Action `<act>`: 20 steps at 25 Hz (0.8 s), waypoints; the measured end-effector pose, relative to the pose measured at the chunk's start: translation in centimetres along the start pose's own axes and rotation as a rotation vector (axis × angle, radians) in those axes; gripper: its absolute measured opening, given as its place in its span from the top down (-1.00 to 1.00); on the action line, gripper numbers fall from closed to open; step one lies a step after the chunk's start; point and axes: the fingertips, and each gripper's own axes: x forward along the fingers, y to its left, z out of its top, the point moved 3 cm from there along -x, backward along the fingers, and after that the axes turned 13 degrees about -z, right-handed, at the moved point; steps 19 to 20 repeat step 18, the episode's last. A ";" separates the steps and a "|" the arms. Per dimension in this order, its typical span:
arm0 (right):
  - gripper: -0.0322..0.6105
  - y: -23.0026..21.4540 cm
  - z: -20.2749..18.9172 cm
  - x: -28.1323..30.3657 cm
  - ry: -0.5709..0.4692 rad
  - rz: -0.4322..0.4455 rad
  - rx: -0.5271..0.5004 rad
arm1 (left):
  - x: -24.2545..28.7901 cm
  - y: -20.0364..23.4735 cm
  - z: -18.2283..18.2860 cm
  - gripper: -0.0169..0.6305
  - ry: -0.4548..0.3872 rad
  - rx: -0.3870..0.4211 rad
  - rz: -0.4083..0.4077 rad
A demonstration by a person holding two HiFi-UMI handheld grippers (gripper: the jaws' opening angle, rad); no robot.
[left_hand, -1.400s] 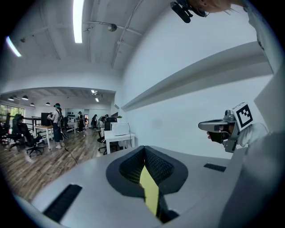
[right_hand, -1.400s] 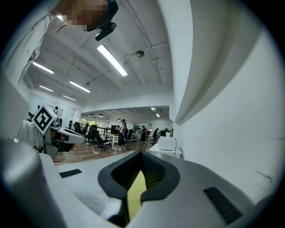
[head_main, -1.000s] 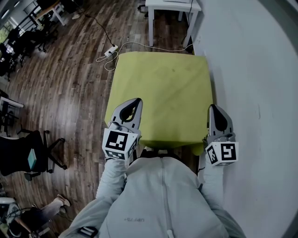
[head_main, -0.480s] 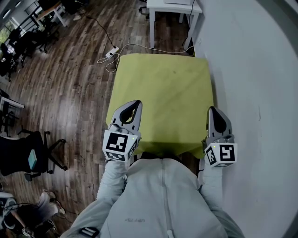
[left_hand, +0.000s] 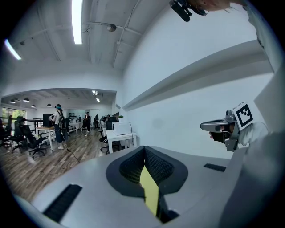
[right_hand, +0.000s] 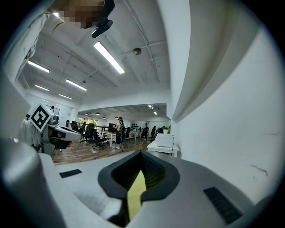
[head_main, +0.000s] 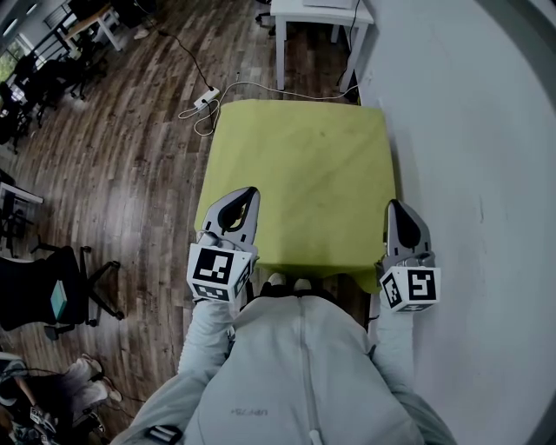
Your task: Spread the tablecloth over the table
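A yellow-green tablecloth lies spread flat over a small table beside the wall. My left gripper is at its near left edge, and the right gripper at its near right corner. Both are shut on the cloth. In the left gripper view a thin yellow strip of tablecloth is pinched between the shut jaws of my left gripper. The right gripper view shows the same strip of tablecloth in the right gripper. The near hem hangs a little over the table edge by my shoes.
A white wall runs along the table's right side. A white desk stands beyond the far end. A power strip with cable lies on the wooden floor at the far left. An office chair stands to my left.
The creases seen in the cloth a second ago have smoothed out and its near hem sits slightly higher. Both grippers have hardly moved. A person at the lower left has shifted.
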 end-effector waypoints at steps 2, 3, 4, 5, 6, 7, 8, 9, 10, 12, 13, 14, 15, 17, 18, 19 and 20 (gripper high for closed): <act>0.83 0.0 0.1 -0.1 -0.001 0.000 -0.003 | 0.0 0.0 0.0 0.87 0.000 -0.001 0.001; 0.83 -0.1 0.0 -0.1 0.000 0.000 -0.004 | 0.1 0.0 0.0 0.87 0.001 -0.002 -0.001; 0.83 -0.2 0.0 -0.1 0.000 -0.001 -0.004 | 0.2 -0.1 0.0 0.87 0.002 -0.003 -0.003; 0.83 -0.3 0.0 0.0 -0.001 -0.001 -0.004 | 0.3 -0.1 0.0 0.87 0.002 -0.001 -0.005; 0.83 -0.4 0.0 0.0 -0.003 -0.001 -0.005 | 0.4 0.0 0.0 0.87 0.002 0.002 -0.006; 0.83 -0.4 0.1 0.0 -0.004 -0.001 -0.006 | 0.5 0.1 0.1 0.87 0.001 0.004 -0.007; 0.83 -0.3 0.2 0.0 -0.005 -0.001 -0.006 | 0.4 0.2 0.2 0.87 -0.001 0.005 -0.007; 0.83 -0.2 0.2 0.0 -0.005 -0.001 -0.007 | 0.3 0.3 0.3 0.87 -0.004 0.004 -0.007; 0.83 -0.2 0.2 -0.1 -0.005 -0.001 -0.008 | 0.2 0.3 0.3 0.87 -0.007 0.003 -0.006; 0.83 -0.3 0.2 -0.2 -0.006 -0.004 -0.008 | 0.1 0.4 0.3 0.87 -0.009 0.006 -0.005; 0.83 -0.3 0.2 -0.3 -0.007 -0.005 -0.008 | 0.1 0.4 0.3 0.87 -0.009 0.010 -0.004; 0.83 -0.4 0.2 -0.3 -0.008 -0.006 -0.008 | 0.0 0.5 0.3 0.87 -0.009 0.014 -0.003; 0.83 -0.5 0.1 -0.3 -0.008 -0.007 -0.008 | 0.0 0.6 0.3 0.87 -0.009 0.016 -0.002; 0.83 -0.6 0.1 -0.2 -0.010 -0.007 -0.010 | 0.1 0.8 0.4 0.87 -0.011 0.021 0.002; 0.83 -0.7 0.0 -0.1 -0.011 -0.007 -0.011 | 0.2 0.9 0.4 0.87 -0.013 0.024 0.004; 0.83 -0.7 0.0 -0.1 -0.011 -0.007 -0.011 | 0.2 0.9 0.4 0.87 -0.013 0.024 0.004; 0.83 -0.7 0.0 -0.1 -0.011 -0.007 -0.011 | 0.2 0.9 0.4 0.87 -0.013 0.024 0.004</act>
